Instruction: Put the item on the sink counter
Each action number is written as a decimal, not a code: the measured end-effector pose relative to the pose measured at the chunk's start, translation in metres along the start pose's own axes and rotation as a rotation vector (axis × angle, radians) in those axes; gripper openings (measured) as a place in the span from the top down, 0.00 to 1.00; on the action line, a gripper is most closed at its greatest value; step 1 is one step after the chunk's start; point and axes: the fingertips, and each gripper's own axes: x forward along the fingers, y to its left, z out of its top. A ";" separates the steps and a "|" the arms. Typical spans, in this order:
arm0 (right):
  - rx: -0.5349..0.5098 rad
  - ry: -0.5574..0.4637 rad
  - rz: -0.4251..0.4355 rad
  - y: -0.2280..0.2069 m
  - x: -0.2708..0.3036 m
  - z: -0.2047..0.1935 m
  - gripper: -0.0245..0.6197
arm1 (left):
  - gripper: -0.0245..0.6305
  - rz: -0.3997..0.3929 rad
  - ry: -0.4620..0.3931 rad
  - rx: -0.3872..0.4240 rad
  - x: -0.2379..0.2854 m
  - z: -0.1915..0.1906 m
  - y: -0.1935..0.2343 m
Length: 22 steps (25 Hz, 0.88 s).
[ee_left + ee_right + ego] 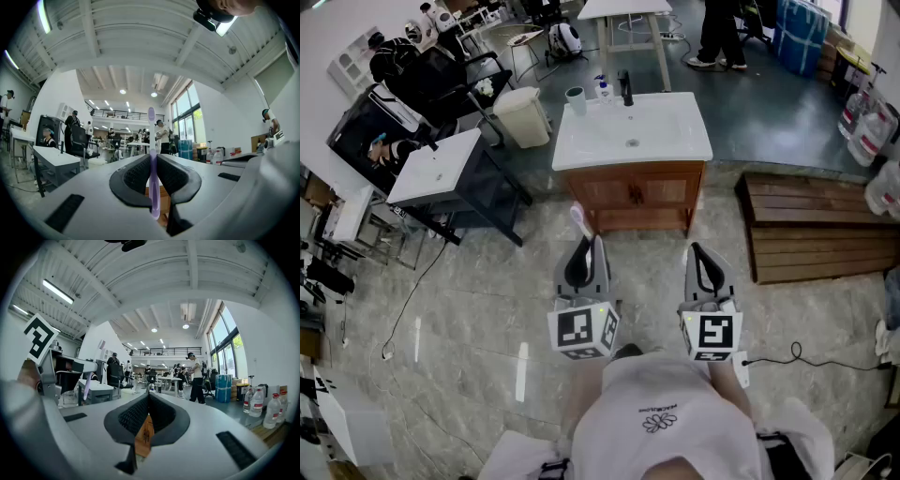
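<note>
Grippers: two. The left gripper (pixel 594 243) and the right gripper (pixel 695 249) are held side by side, both pointing toward the sink.
Toothbrush: one, pale purple (pixel 578 220). It is in the air over the floor, short of the counter and not on it.
Sink counters: two. The nearer sink counter (pixel 581 145) has a white top on a wooden cabinet (pixel 633 192). The second counter (pixel 441 169) is off to the left on a dark frame.
On the near counter: one cup (pixel 575 99), one small bottle (pixel 603 89) and one black faucet (pixel 625 88), all along the back edge.
Around: a beige bin (pixel 523 116) stands between the two counters. A wooden pallet (pixel 816 230) lies to the right, with water jugs (pixel 862 127) beyond it.
In the way: bare marble floor (pixel 469 309) between the grippers and the cabinet front.
Left fingers: pinching the toothbrush (pixel 151 123) by its handle. The head stands above the tips and the handle end hangs below them.
Right fingers: pressed together at the tips (pixel 149 395), with nothing between them.
</note>
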 end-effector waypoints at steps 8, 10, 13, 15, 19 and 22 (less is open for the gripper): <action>-0.009 -0.002 0.001 -0.002 0.000 0.000 0.95 | 0.89 -0.008 -0.003 -0.007 0.002 0.003 -0.001; -0.015 -0.017 0.007 -0.002 0.003 0.002 0.95 | 0.89 -0.010 -0.004 -0.008 0.005 0.002 0.001; 0.019 -0.047 0.043 0.000 0.004 0.005 0.95 | 0.89 -0.016 -0.005 -0.015 0.010 0.000 0.002; 0.038 -0.048 0.057 0.002 0.006 0.004 0.95 | 0.89 -0.024 -0.005 -0.019 0.014 0.000 0.003; -0.015 -0.028 0.116 0.012 0.018 -0.001 0.95 | 0.89 -0.044 -0.004 -0.016 0.025 0.003 0.003; 0.039 0.023 0.136 0.018 0.024 -0.011 0.95 | 0.89 -0.057 0.000 -0.002 0.031 0.000 0.002</action>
